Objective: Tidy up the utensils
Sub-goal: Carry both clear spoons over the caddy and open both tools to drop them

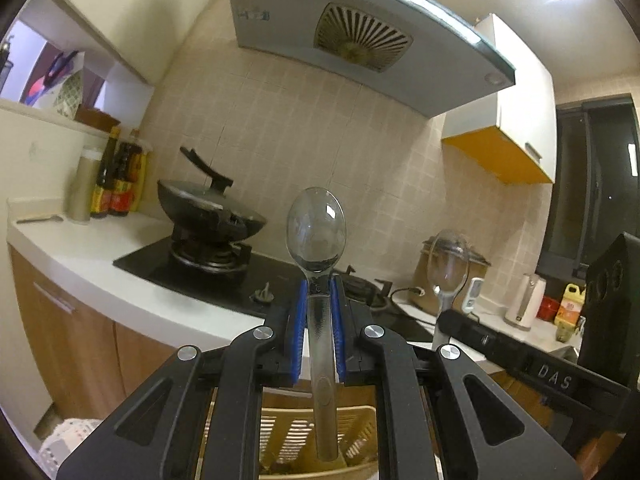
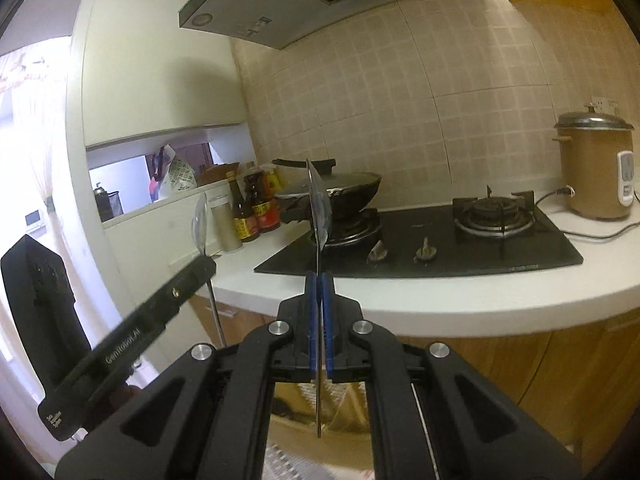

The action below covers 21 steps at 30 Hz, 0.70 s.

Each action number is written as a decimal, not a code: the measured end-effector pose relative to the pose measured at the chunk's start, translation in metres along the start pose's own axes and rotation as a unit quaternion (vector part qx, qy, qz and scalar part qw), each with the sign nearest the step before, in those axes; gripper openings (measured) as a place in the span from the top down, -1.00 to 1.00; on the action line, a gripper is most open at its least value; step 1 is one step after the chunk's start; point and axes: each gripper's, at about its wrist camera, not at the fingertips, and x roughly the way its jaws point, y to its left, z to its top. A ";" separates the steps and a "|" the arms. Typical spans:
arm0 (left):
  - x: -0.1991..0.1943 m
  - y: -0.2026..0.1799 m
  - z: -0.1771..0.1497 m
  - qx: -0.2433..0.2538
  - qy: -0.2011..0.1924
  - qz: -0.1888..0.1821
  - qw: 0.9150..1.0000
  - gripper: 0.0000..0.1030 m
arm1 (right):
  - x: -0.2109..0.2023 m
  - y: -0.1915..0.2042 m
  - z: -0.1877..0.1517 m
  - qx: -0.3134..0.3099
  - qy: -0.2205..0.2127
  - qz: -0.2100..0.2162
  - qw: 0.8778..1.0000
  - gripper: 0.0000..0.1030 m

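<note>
My left gripper (image 1: 320, 284) is shut on a clear plastic spoon (image 1: 317, 232), bowl up and facing the camera, its handle end hanging over a yellow slotted basket (image 1: 296, 432) below. My right gripper (image 2: 319, 276) is shut on a second clear spoon (image 2: 320, 208), held upright and seen edge-on. The right gripper's spoon also shows in the left wrist view (image 1: 447, 268), to the right. The left gripper's spoon shows in the right wrist view (image 2: 201, 220), to the left. Both are held in the air in front of the counter.
A white counter (image 2: 440, 300) carries a black gas hob (image 2: 420, 248) with a black wok (image 2: 344, 192) on its left burner. Sauce bottles (image 2: 252, 208) stand left of the hob, a rice cooker (image 2: 596, 168) to the right. A range hood (image 1: 360, 36) hangs above.
</note>
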 end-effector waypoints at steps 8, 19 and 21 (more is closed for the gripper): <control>0.028 0.018 -0.025 -0.014 0.016 0.011 1.000 0.81 | 0.027 -0.021 -0.022 -0.003 -0.007 -0.017 1.000 0.97; 0.037 0.023 -0.050 -0.006 0.023 0.028 0.999 0.80 | 0.046 -0.026 -0.052 -0.028 0.013 -0.005 1.000 0.97; 0.036 0.024 -0.052 -0.006 0.024 0.026 0.999 0.79 | 0.045 -0.025 -0.055 -0.028 0.021 0.005 0.999 0.97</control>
